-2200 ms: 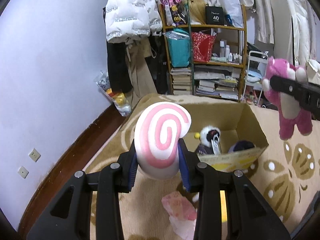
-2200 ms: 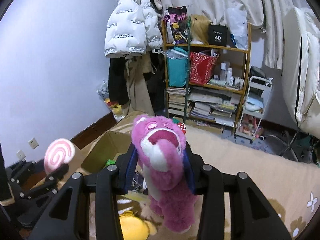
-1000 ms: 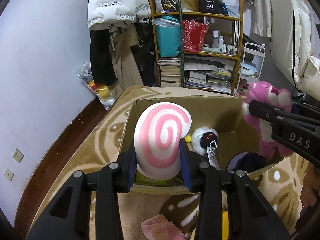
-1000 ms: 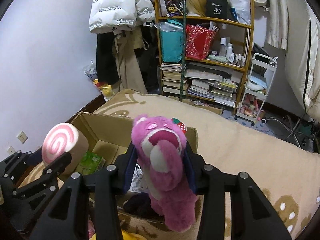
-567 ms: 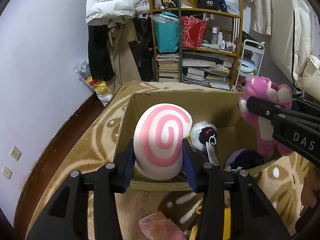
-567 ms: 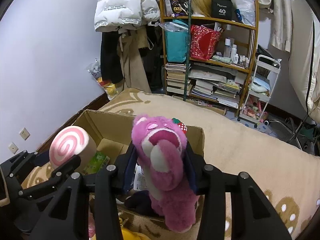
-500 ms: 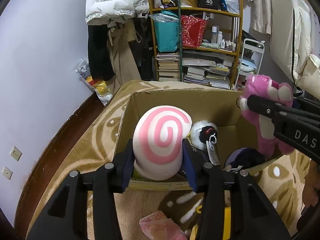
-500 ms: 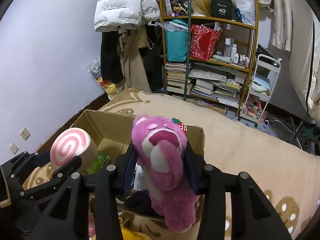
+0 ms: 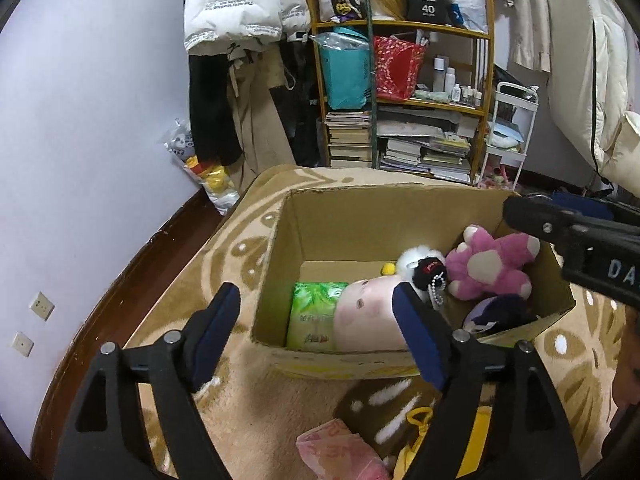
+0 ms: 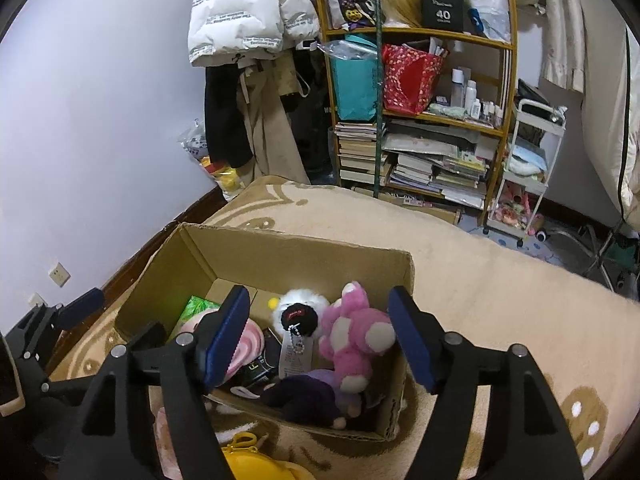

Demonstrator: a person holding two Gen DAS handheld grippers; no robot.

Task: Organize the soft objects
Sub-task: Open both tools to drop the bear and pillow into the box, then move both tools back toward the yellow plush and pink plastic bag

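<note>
An open cardboard box (image 9: 280,236) stands on the patterned carpet. Inside lies the pink swirl plush (image 9: 368,316), on its side below my left gripper (image 9: 314,308). Its jaws are opening, with nothing pressed between the pads. The pink bear (image 10: 356,340) lies in the box's right part, under my right gripper (image 10: 320,308). Those jaws are also opening and touch no toy. A finger of my right gripper (image 9: 536,216) reaches over the box's right edge in the left wrist view.
A white plush with a black cap (image 9: 420,264), a green packet (image 9: 316,316) and a dark purple plush (image 10: 304,396) share the box. A pink packet (image 9: 340,452) and a yellow item (image 10: 248,456) lie on the carpet in front. A crowded shelf (image 10: 420,100) stands behind.
Both grippers opened and let go. The swirl plush and the pink bear dropped into the box. Neither hand shifted noticeably.
</note>
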